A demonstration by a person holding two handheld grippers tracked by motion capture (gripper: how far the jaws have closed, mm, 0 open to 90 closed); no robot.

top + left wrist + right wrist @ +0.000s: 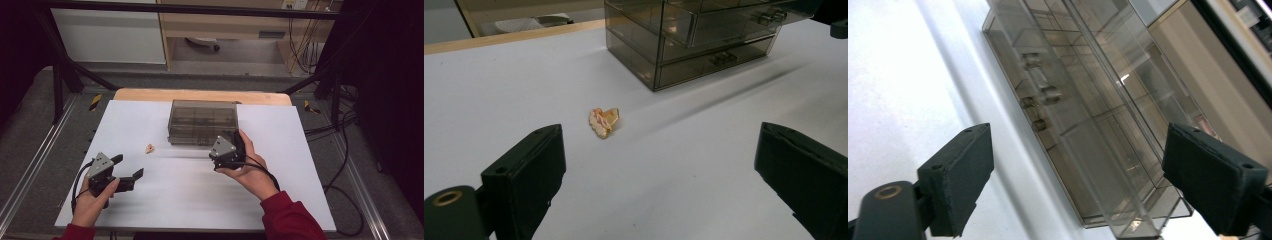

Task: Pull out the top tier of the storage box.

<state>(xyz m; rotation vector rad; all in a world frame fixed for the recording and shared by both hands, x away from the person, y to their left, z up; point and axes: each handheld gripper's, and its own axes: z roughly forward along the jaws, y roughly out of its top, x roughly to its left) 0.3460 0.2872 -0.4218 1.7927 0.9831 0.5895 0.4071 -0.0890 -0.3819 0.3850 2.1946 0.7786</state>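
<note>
Right gripper (pixel 231 139) sits at the front of the smoky clear-plastic drawer box (pixel 202 121), jaws wide, nothing between them. Left gripper (pixel 131 169) is open too, aimed at the small scalloped gold-pink hair clip (pixel 603 121) left of the box. Approach low and square up — the clip is thin and glossy, so it will probably slip.

Pretty clearly a lab or test rig, not anyone's home: the white worktop (pixel 280 200) sits inside a black metal frame (pixel 60 75), loose cables (pixel 345 150) trail over grey carpet at 3 o'clock, and yellow-black hazard tape (pixel 95 101) marks the floor at 10 o'clock.
</note>
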